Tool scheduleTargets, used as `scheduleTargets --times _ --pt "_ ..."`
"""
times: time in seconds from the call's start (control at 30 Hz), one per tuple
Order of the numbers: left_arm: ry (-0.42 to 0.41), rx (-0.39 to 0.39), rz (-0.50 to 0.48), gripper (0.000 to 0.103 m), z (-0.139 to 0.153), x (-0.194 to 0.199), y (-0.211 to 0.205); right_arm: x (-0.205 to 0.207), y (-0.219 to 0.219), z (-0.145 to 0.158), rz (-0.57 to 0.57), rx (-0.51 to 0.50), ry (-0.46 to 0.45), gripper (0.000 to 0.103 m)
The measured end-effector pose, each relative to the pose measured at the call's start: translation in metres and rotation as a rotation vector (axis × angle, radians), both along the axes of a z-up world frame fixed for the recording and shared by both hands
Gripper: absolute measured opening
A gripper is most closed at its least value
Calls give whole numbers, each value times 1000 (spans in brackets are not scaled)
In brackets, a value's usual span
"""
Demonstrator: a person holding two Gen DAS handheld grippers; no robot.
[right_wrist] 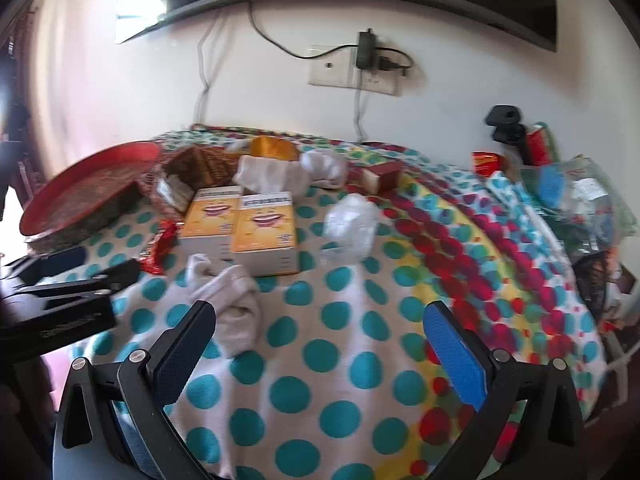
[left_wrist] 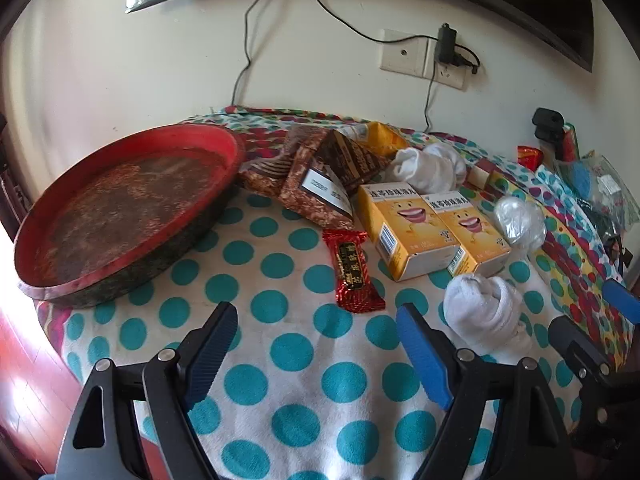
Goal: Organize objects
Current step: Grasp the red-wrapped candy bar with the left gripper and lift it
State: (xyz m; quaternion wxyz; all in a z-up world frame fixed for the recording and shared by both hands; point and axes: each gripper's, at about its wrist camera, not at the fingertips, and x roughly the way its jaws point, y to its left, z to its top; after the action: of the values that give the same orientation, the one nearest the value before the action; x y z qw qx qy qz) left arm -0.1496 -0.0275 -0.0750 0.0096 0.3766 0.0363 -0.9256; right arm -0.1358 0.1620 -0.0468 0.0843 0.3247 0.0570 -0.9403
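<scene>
Tongs wide apart, both empty: left gripper (left_wrist: 316, 344) & right gripper (right_wrist: 320, 340) over bare dotted cloth (left_wrist: 304, 400). Candy (left_wrist: 354, 272), boxes (left_wrist: 404, 232), socks (left_wrist: 484, 312) mid-table; red tray (left_wrist: 120, 208) overhangs left edge.

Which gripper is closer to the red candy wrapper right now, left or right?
Left. The red candy wrapper lies just ahead of the left gripper, between its open jaws' line. The right gripper sits farther off, with the wrapper away to its left, past the rolled white sock.
</scene>
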Motion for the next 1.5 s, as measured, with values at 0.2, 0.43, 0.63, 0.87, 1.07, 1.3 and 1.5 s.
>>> scheduleTargets --times 0.2,0.43,0.63,0.87,1.07,1.3,1.5 --pt "-19 -34 -45 84 1 -17 8 -1 2 2 37 -55 -1 103" --pt "-68 5 -18 74 -8 -39 7 -7 7 2 55 -107 -51 103" --pt "-79 -9 1 43 -14 -47 8 -11 10 -3 62 -146 -98 103" --pt "-80 20 -8 24 -12 -48 3 -10 6 -6 81 -141 -105 103" --pt "-67 23 4 23 -9 -39 -5 -10 3 -6 84 -137 -101 103" --pt "5 20 47 23 22 -19 -35 -9 0 -7 99 -140 -110 103" --pt "43 10 209 23 47 -14 -108 -5 -7 -9 123 -133 -111 103"
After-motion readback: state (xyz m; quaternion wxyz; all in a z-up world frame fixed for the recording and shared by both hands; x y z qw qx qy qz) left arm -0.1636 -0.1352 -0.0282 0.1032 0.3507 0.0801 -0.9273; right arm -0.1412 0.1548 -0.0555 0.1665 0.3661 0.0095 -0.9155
